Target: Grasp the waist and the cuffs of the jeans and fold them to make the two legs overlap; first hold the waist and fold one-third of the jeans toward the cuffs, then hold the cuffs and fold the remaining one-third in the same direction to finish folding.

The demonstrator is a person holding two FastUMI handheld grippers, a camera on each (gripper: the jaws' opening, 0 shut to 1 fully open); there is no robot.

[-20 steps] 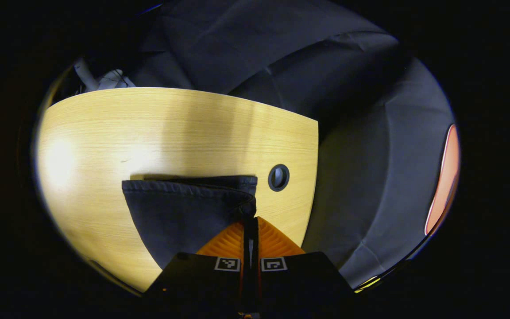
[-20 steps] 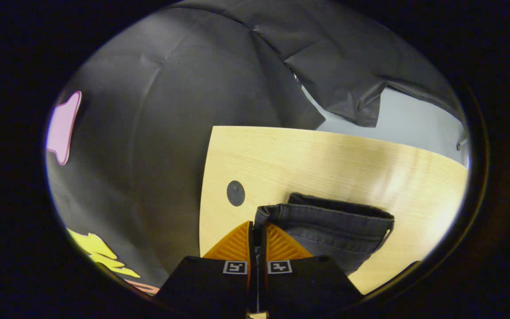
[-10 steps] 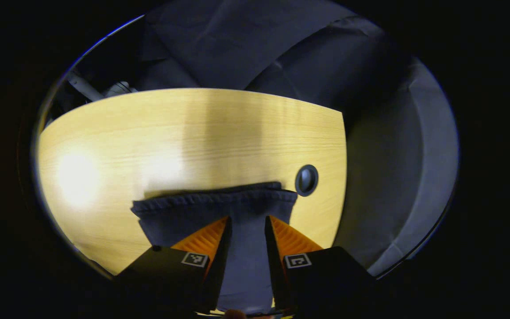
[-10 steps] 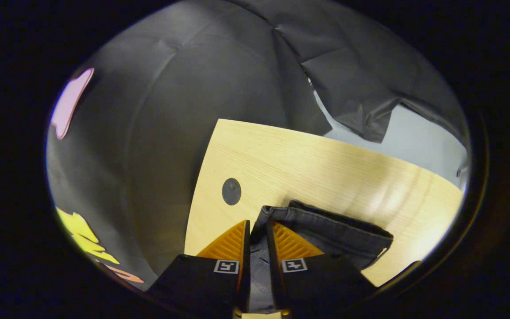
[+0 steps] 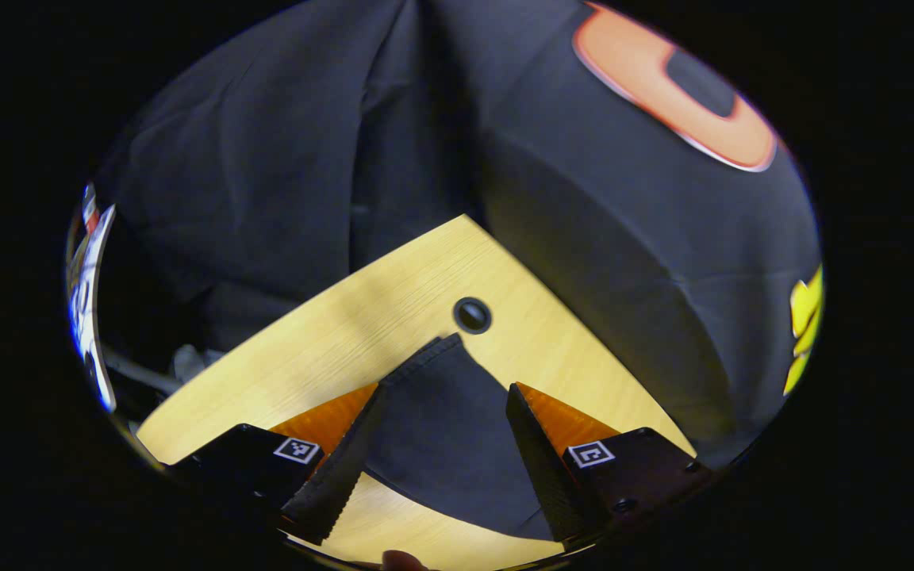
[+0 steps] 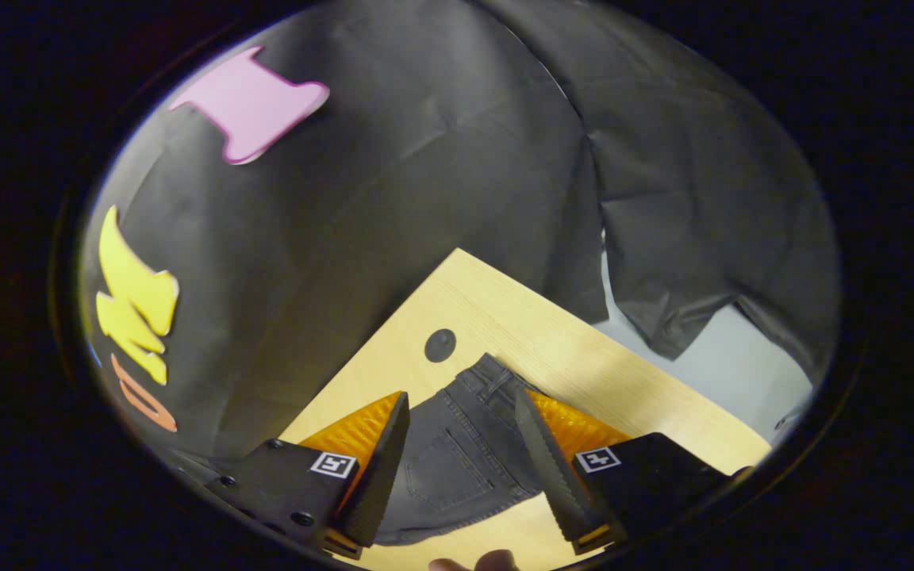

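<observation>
Your table [image 5: 362, 333] carries the jeans [image 5: 449, 428], which lie flat near its corner, beside the round hole [image 5: 472, 315]. In the right gripper view the jeans [image 6: 465, 452] show a waistband and a back pocket, with the table [image 6: 584, 365] bare beyond them and the hole [image 6: 439, 345] just past the waist corner. Your left gripper [image 5: 443, 412] hangs over the dark cloth with its jaws spread wide, holding nothing. Your right gripper [image 6: 463, 416] is the same: jaws wide apart above the pocket area, gripping nothing. A fingertip [image 6: 497, 561] peeks in at the bottom edge.
</observation>
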